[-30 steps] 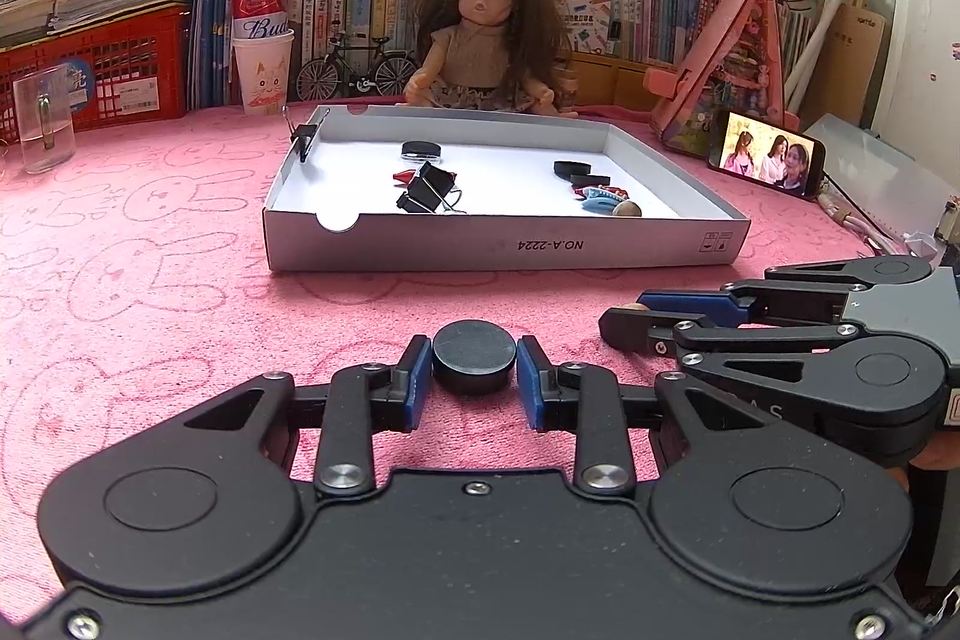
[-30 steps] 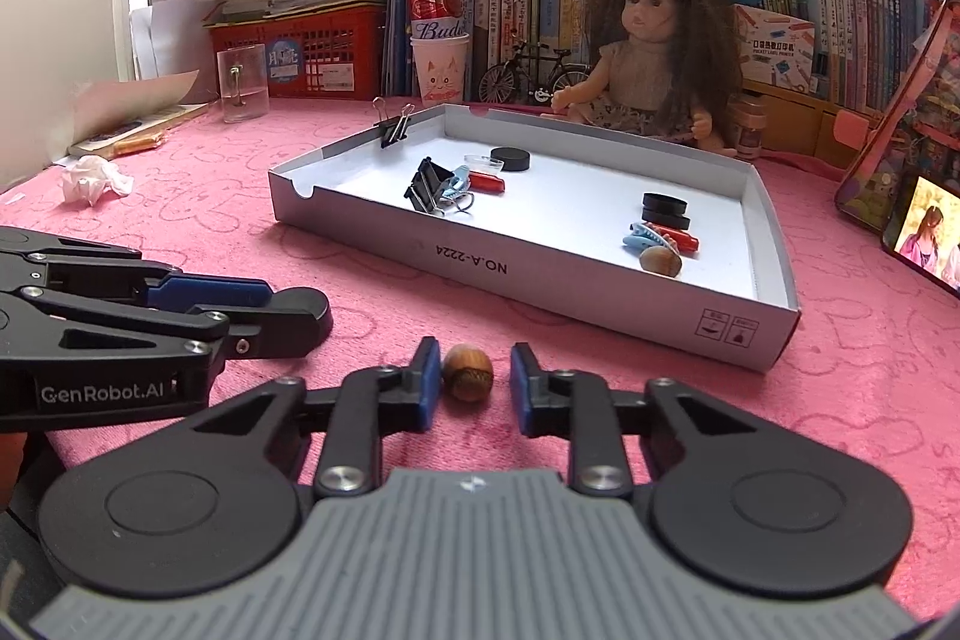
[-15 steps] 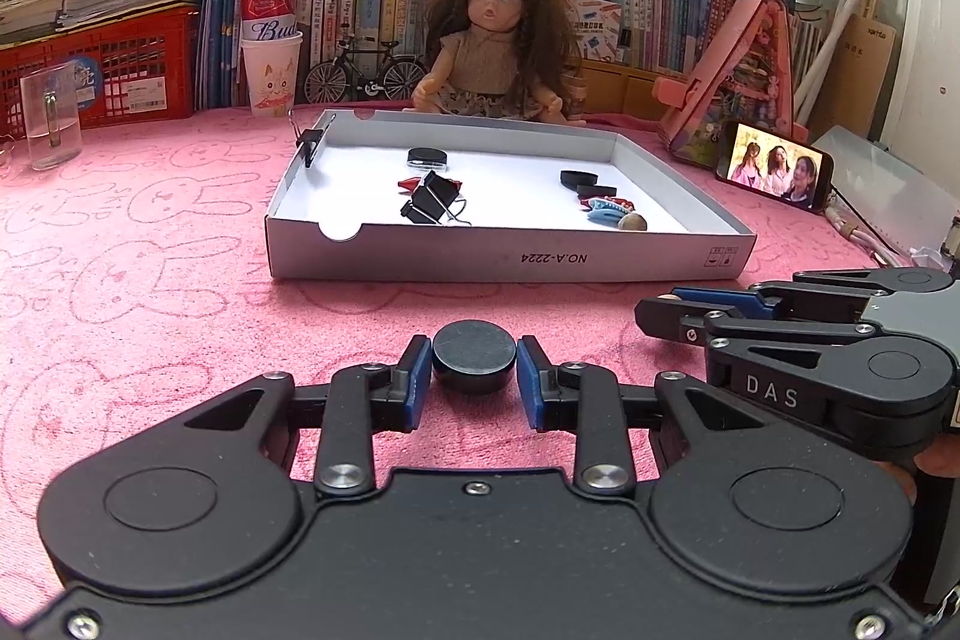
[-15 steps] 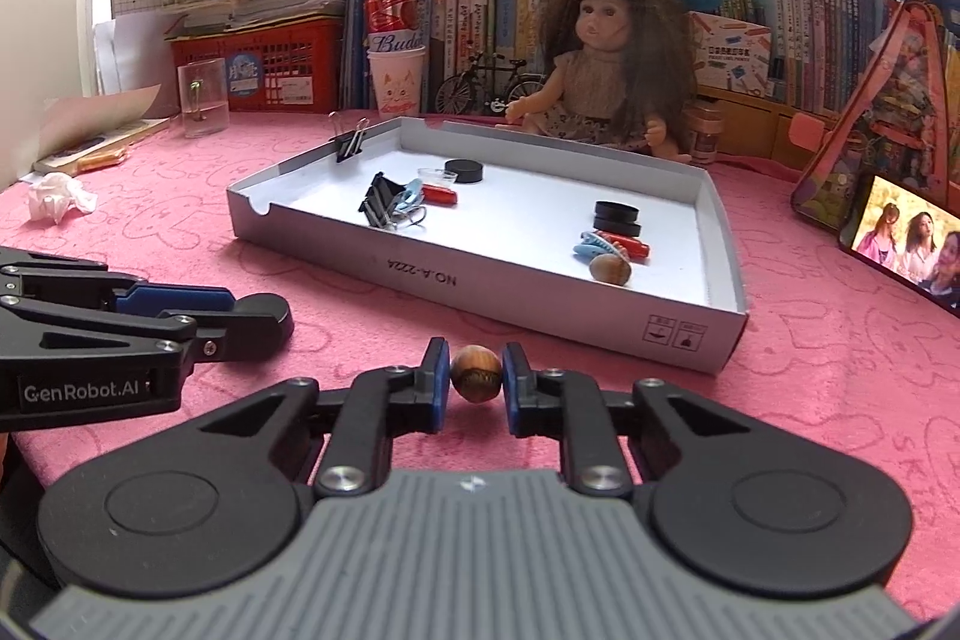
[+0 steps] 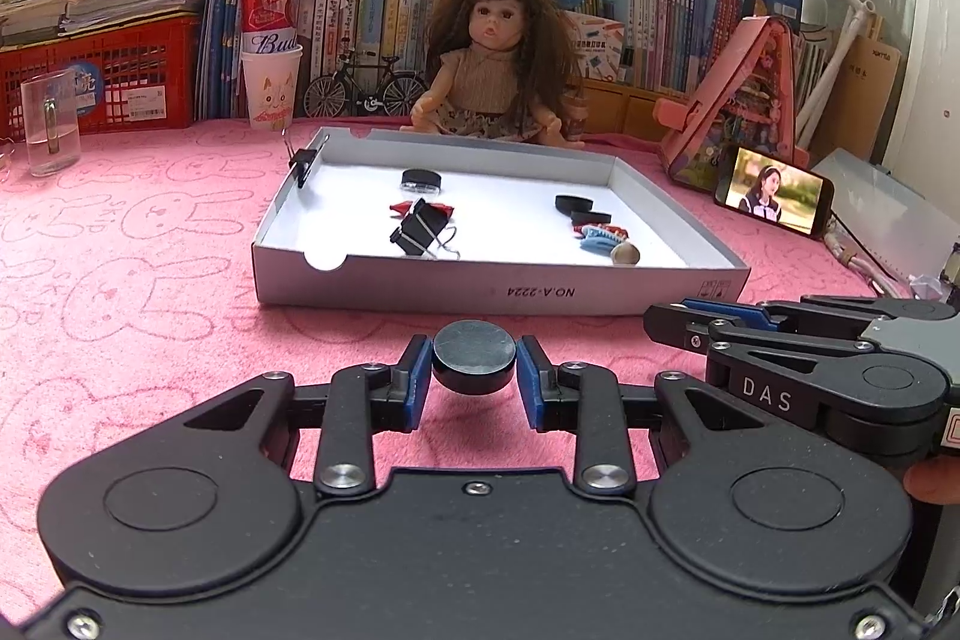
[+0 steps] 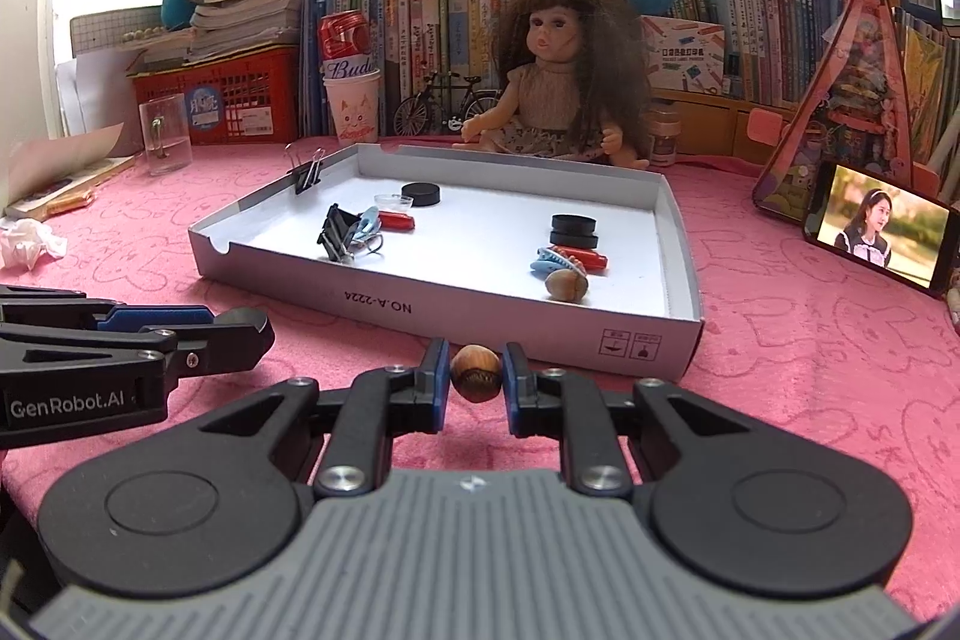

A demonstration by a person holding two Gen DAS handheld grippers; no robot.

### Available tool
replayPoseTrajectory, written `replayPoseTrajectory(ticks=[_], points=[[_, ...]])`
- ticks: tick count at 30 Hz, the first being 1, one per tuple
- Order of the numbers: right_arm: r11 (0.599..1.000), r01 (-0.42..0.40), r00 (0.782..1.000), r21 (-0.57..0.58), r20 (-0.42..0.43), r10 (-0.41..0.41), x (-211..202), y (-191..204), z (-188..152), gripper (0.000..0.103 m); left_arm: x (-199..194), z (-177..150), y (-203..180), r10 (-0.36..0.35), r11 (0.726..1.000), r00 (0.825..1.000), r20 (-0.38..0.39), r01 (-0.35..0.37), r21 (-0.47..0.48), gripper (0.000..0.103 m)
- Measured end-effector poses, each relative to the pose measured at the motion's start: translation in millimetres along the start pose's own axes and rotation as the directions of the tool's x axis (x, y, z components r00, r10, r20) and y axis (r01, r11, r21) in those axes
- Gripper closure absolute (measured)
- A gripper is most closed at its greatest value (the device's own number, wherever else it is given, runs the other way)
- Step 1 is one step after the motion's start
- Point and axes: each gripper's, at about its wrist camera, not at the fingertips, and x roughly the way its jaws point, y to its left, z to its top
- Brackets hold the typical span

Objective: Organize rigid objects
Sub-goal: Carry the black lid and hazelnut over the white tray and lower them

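While both grippers hover over the pink counter (image 5: 138,280), left gripper (image 5: 474,370) jaws are clamped on a black disc (image 5: 474,355) and right gripper (image 6: 476,376) jaws on a hazelnut (image 6: 476,373); white tray (image 5: 498,289) sits at 12 o'clock, holding 2 stacked discs (image 6: 575,231) and binder clips (image 5: 420,235).

Four black discs in all: one (image 5: 474,355) held near the front outside the white tray (image 5: 498,287), one (image 6: 420,193) alone at the tray's far side, two stacked (image 6: 574,230) on its right. Two hazelnuts: one (image 6: 476,373) held near the front, one (image 6: 566,284) in the tray's near right corner. Two black binder clips: one (image 6: 307,172) clipped on the far left wall, one (image 6: 337,230) lying inside on the left. Two red capsule-like pieces (image 6: 396,221) (image 6: 587,257).
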Motion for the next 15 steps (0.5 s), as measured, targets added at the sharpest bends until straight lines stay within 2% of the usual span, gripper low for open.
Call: replayPoseTrajectory(ticks=[15], points=[[0.998, 0.021, 1.000, 0.051, 0.019, -0.022, -0.3, -4.4, 12.1, 0.080, 7.4, 17.8, -12.7, -0.001, 1.000, 0.999, 0.034, 0.001, -0.003, 0.074]])
